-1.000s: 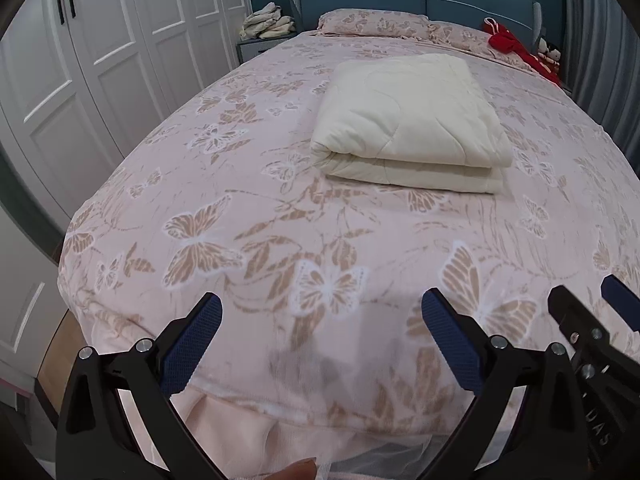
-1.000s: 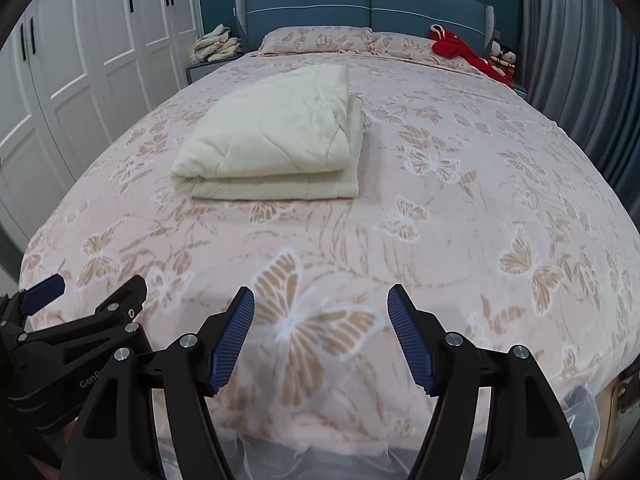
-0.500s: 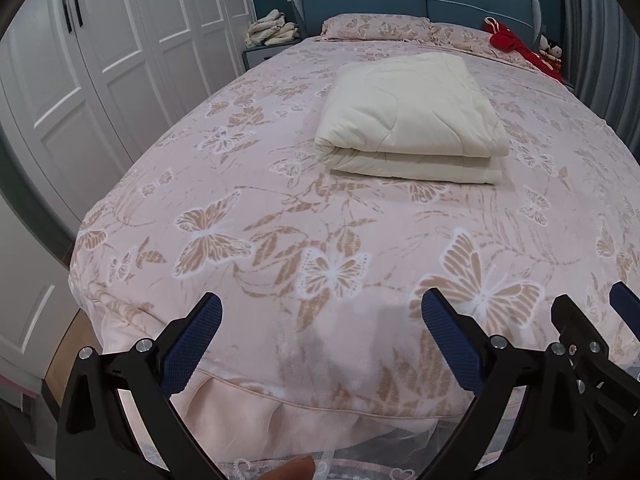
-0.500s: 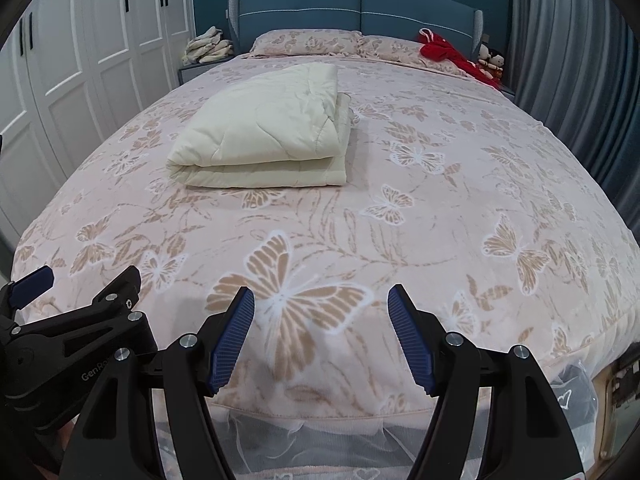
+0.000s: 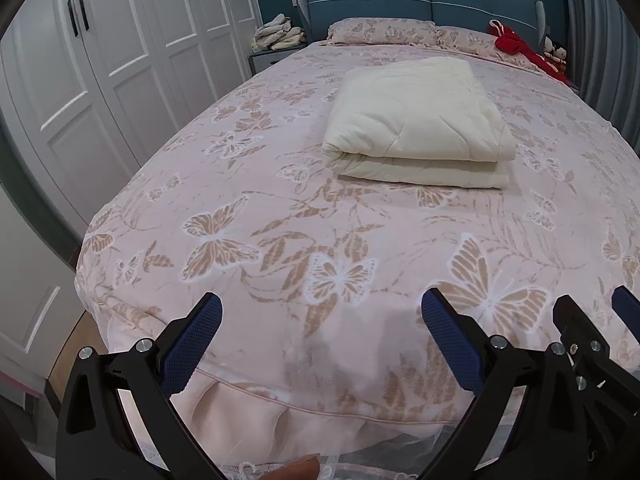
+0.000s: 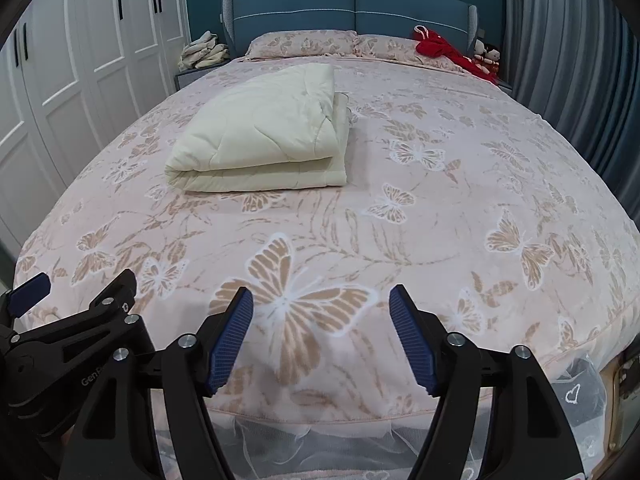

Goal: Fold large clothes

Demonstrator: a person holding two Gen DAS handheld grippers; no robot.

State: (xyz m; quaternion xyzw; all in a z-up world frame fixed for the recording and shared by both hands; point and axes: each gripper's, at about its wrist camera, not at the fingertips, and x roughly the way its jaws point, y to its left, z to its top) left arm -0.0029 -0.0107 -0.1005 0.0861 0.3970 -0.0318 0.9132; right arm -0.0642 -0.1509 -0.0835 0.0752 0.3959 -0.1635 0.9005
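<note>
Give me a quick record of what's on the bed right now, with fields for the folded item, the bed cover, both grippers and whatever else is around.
folded item: cream quilt, folded into a thick stack, lying on the bed, nearer the headboard
bed cover: pink butterfly bedspread, spread flat
left gripper: open, empty, over the foot edge of the bed
right gripper: open, empty, jaws have just been opening, beside the left one
pillows: at the blue headboard
red fabric: by the pillows
wardrobe: white, doors shut
task state: quilt looks already folded

Both views from bed [image 5: 280, 208] foot, facing headboard [image 6: 352, 4]
</note>
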